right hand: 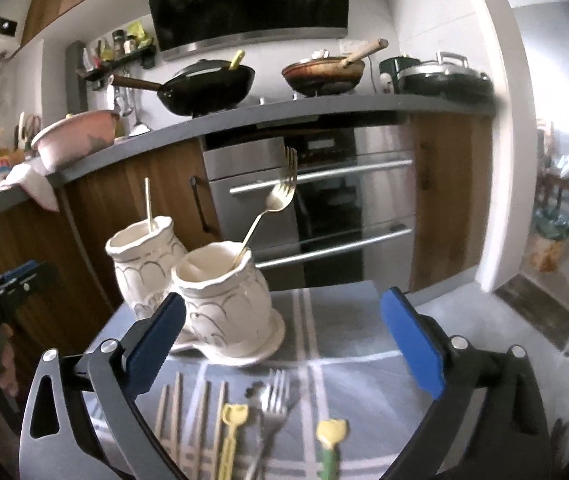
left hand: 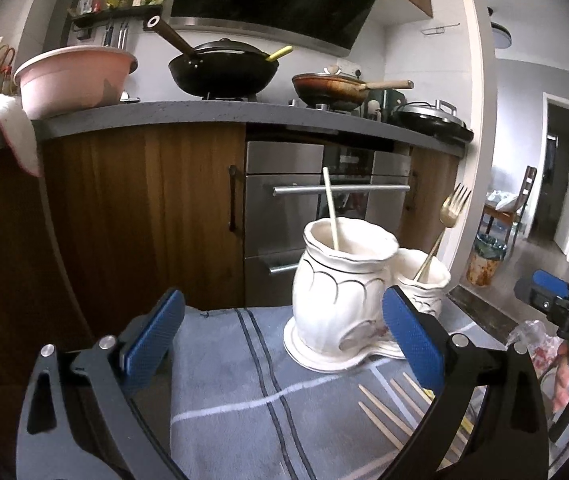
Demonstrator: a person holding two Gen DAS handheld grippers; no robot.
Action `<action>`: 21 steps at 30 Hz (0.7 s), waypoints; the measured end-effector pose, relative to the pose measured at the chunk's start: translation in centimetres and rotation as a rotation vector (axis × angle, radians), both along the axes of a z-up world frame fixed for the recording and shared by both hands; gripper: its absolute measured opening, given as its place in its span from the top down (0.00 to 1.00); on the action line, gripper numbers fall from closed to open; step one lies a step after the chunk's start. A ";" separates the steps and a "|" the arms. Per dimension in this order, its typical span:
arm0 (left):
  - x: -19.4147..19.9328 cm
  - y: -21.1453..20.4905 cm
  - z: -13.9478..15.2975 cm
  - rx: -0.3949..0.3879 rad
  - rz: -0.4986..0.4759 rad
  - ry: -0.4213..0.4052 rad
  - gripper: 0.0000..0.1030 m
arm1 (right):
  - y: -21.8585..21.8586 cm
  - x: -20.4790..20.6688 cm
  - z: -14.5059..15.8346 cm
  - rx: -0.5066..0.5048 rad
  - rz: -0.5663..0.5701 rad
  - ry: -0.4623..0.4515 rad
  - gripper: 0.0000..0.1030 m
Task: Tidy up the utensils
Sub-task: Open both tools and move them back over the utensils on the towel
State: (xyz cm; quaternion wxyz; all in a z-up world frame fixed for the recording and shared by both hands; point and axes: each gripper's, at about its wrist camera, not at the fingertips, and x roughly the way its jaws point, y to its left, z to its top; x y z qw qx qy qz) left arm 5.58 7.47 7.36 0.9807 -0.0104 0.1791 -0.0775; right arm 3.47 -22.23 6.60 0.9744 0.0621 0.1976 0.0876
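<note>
A white double ceramic holder [left hand: 336,300] stands on a blue-grey cloth [left hand: 236,380]. One pot holds a single chopstick [left hand: 330,208], the other a gold fork [left hand: 446,220]. My left gripper [left hand: 284,344] is open and empty just in front of the holder. Loose chopsticks [left hand: 388,412] lie on the cloth at the lower right. In the right wrist view the holder [right hand: 220,300] is ahead to the left, with its fork [right hand: 276,204] and chopstick [right hand: 148,204]. My right gripper [right hand: 284,344] is open and empty above chopsticks [right hand: 180,412], a silver fork [right hand: 272,404], a yellow utensil [right hand: 232,428] and a green-handled one [right hand: 330,440].
A grey kitchen counter [left hand: 212,114] with a pink bowl [left hand: 72,76], a black wok [left hand: 224,68] and a pan [left hand: 332,88] runs behind, above wooden cabinets and a steel oven [left hand: 316,200]. A plastic bag [left hand: 536,340] lies at the right edge.
</note>
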 end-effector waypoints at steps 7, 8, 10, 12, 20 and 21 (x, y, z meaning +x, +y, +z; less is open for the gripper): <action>-1.2 -1.5 0.0 0.012 -0.043 0.029 0.05 | -1.2 -2.0 -0.6 -0.032 -0.019 0.036 0.05; -1.4 -1.8 -0.2 0.015 -0.056 0.039 0.05 | -1.4 -2.1 -0.7 -0.035 -0.022 0.043 0.05; -1.5 -2.4 -0.6 0.027 -0.067 0.060 0.05 | -1.9 -2.4 -1.2 -0.039 -0.031 0.068 0.05; -1.6 -2.9 -1.2 0.043 -0.078 0.088 0.05 | -2.4 -2.7 -1.6 -0.048 -0.042 0.089 0.05; -1.3 -4.6 -4.1 0.067 -0.097 0.251 0.05 | -3.8 -3.5 -3.2 -0.071 -0.059 0.168 0.05; -1.3 -4.8 -4.5 0.073 -0.098 0.266 0.05 | -3.9 -3.6 -3.5 -0.074 -0.064 0.178 0.05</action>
